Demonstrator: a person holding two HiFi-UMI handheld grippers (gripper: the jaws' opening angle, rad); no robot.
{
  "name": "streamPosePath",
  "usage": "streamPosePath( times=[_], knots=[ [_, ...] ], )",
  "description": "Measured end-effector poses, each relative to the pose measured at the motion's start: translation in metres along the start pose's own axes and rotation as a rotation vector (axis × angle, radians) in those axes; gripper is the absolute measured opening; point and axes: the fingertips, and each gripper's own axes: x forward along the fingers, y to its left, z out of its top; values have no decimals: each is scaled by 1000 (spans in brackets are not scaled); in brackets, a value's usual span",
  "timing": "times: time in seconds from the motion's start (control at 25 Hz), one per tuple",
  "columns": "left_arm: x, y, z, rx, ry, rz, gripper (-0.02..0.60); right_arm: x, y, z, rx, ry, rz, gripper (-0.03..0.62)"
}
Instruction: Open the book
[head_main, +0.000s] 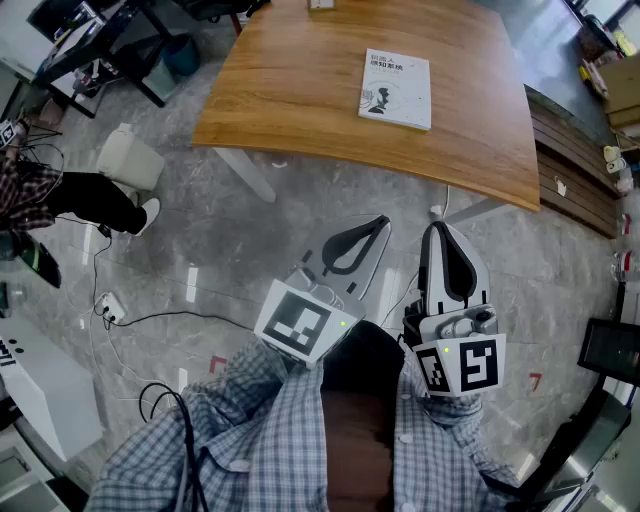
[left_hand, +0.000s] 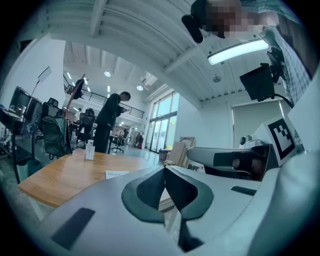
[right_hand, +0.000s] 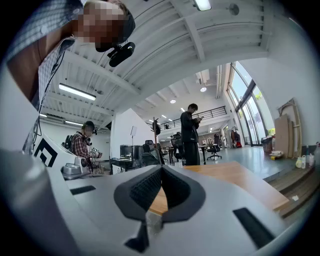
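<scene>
A white closed book (head_main: 395, 90) lies flat on the wooden table (head_main: 300, 100), toward its far right part. Both grippers hang over the floor, well short of the table's near edge. My left gripper (head_main: 383, 220) is shut with nothing between its jaws. Beside it, my right gripper (head_main: 437, 228) is shut and empty too. In the left gripper view the closed jaws of the left gripper (left_hand: 165, 169) point toward the table (left_hand: 60, 177), where the book (left_hand: 117, 174) shows as a thin white slab. The right gripper (right_hand: 161, 167) faces the table (right_hand: 225, 180); the book is hidden there.
A seated person (head_main: 90, 200) and a white stool (head_main: 130, 158) are at the left. Cables (head_main: 120, 310) trail over the grey floor. Wooden steps (head_main: 575, 170) and boxes run along the right. A standing person (right_hand: 190, 132) is beyond the table.
</scene>
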Motion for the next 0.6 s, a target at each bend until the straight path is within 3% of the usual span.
streamPosePath(
  times=[0.6],
  knots=[
    [2, 9, 6, -4, -28, -6, 8, 7, 0, -2, 4, 3, -23, 20]
  ],
)
